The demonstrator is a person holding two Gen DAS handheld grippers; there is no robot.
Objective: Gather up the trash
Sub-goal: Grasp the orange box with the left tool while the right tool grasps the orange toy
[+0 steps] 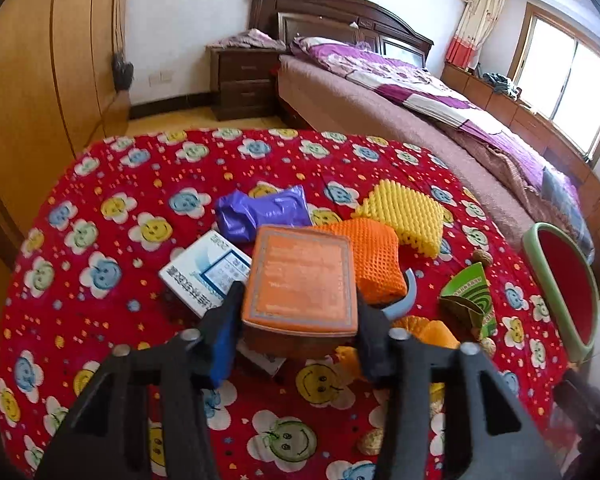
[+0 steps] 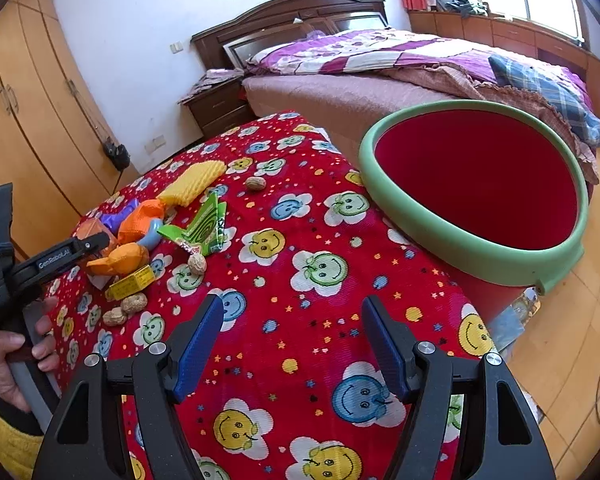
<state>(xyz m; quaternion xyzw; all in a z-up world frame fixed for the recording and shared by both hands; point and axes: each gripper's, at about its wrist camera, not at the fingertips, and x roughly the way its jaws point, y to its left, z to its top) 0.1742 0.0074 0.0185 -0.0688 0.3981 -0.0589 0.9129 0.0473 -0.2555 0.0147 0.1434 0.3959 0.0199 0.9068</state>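
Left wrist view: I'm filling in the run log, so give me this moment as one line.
task: collect trash | left gripper: closed on orange box | right gripper: open, empty, above tablecloth | red bin: empty

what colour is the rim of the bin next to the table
Pale green, with a red inside; the bin shows best in the right wrist view.

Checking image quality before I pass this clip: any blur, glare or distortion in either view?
Left wrist: strong fisheye bending, dark corners, window blown out; the orange box has smeared, unreadable print. Right wrist: same curvature and vignette, window glare top right, tablecloth and bin sharp and evenly lit.
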